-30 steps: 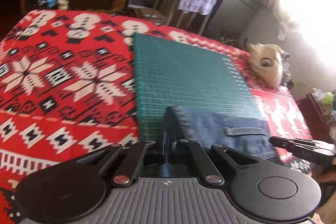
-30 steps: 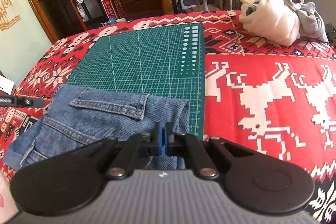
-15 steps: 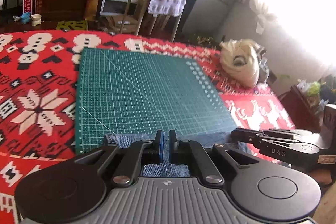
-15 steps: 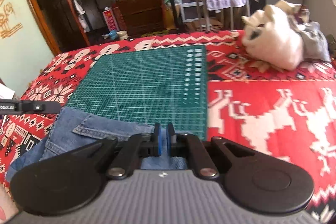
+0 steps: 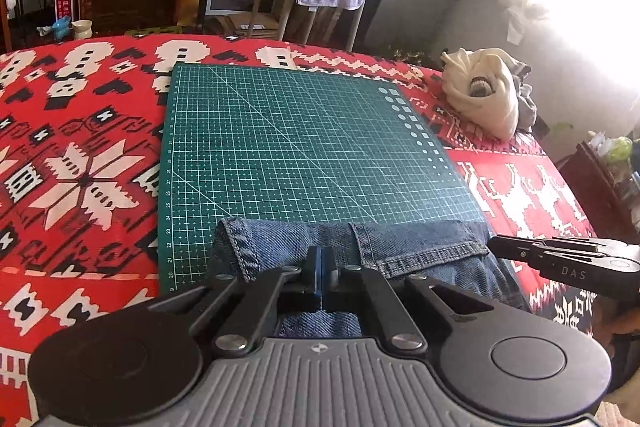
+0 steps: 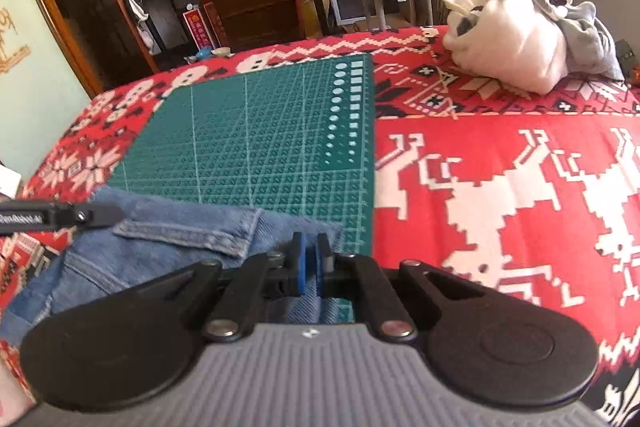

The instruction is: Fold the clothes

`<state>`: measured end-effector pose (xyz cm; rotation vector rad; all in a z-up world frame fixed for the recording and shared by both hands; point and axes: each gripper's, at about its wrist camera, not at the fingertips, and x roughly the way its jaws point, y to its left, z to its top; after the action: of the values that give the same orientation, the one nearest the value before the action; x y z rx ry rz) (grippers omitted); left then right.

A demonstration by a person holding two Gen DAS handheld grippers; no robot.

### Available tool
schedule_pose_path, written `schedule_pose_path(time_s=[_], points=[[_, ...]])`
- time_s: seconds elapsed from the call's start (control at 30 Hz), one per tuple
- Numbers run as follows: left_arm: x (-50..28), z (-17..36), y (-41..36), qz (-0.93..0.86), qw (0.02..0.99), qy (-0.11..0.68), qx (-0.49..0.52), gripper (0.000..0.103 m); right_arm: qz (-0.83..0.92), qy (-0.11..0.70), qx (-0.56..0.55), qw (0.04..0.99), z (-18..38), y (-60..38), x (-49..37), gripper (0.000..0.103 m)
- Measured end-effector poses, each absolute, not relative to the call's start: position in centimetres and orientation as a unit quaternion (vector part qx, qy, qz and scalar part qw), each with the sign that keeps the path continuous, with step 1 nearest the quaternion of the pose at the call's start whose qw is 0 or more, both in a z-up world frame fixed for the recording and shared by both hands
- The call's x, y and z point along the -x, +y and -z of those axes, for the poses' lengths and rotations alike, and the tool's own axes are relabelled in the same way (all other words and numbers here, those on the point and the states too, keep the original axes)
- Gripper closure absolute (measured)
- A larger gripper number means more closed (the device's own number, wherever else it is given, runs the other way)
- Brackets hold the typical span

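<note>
Since a second ago the left hand-held gripper (image 5: pixel 322 277) swings over the cutting mat (image 5: pixel 304 147), both it and the right hand-held gripper (image 6: pixel 309 263) clamped on the jeans (image 5: pixel 420 247), heavy floppy denim best pinched at seams.

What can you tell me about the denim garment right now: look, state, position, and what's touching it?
The denim garment is blue jeans-type cloth with pale topstitching, a seamed hem edge and a flap or pocket panel. It lies bunched in layers, not flat, over the near edge of the green cutting mat, spilling onto the red patterned blanket. The left gripper and right gripper are each shut on its near edge, pinching the fabric. Its full shape is hidden.
</note>
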<state>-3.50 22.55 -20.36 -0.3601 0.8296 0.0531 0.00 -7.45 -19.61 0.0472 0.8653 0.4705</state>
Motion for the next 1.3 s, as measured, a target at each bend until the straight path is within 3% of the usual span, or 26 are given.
schedule_pose_path(time_s=[0.2, 0.57, 0.97, 1.3], points=[[4.4, 19.4, 22.0, -0.028, 0.901, 0.398, 0.174, 0.099, -0.222, 0.43, -0.022, 0.875, 19.2, -8.0, 0.5, 0.093], [6.4, 18.8, 18.2, 0.049, 0.902, 0.397, 0.161, 0.099, -0.285, 0.381, 0.008, 0.88, 15.1, -6.4, 5.0, 0.093], [8.0, 21.4, 16.7, 0.043, 0.899, 0.409, 0.153, 0.096, -0.355, 0.381, 0.1, 0.848, 17.8, -1.0, 9.6, 0.096], [10.7, 21.4, 17.2, 0.033, 0.894, 0.425, 0.14, 0.1, -0.348, 0.398, 0.061, 0.847, 17.4, -4.7, 9.8, 0.099]])
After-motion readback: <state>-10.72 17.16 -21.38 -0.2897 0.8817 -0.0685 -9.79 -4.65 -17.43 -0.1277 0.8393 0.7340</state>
